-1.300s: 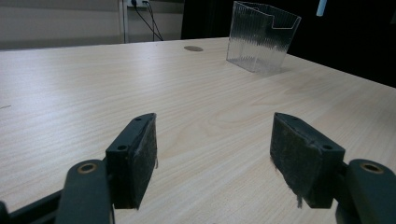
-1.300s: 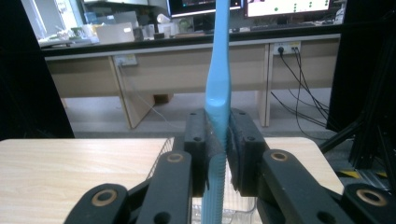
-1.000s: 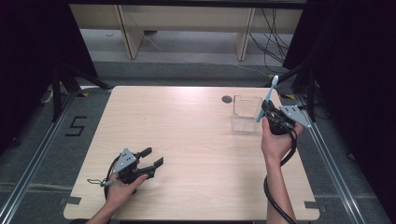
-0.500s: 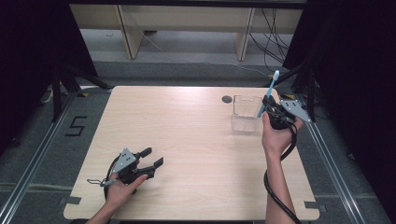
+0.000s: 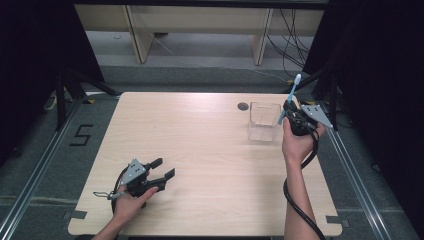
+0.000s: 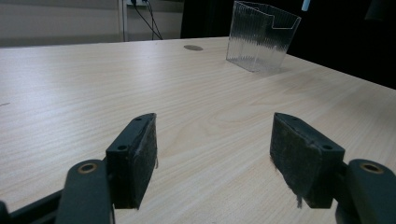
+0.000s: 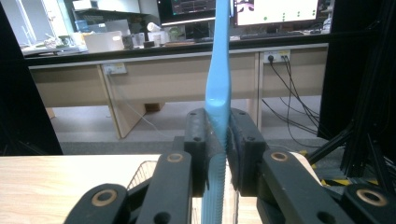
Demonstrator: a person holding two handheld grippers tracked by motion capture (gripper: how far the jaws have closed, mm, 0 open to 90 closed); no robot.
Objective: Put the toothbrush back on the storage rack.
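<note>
Here, on the near left of the worktop [image 5: 210, 150], a hand [image 5: 131, 204] holds the left tool [image 5: 161, 172]. It sits low on the wood and points to the right. Its two black jaws are spread wide, and nothing is between them. In the left gripper view the bare wood shows between the pads [image 6: 136, 158].

Go right and far, and there is a small dark hole [image 5: 243, 106] in the worktop. Just to the right of it stands a clear box [image 5: 263, 121] with ribbed sides. It stands upright near the far right corner. In the left gripper view the box [image 6: 259, 36] is far off, past the jaws.

Just to the right of the box is the other hand [image 5: 296, 145], holding the right tool [image 5: 289, 111] up above the wood. This tool is pinching a blue toothbrush [image 5: 290, 98]. The brush stands up tall and leans a little to the right, with its white head at the top. Its low end is beside the box rim. In the right gripper view the jaws press on the toothbrush [image 7: 218, 84] from both sides, and the handle goes straight up.
</note>
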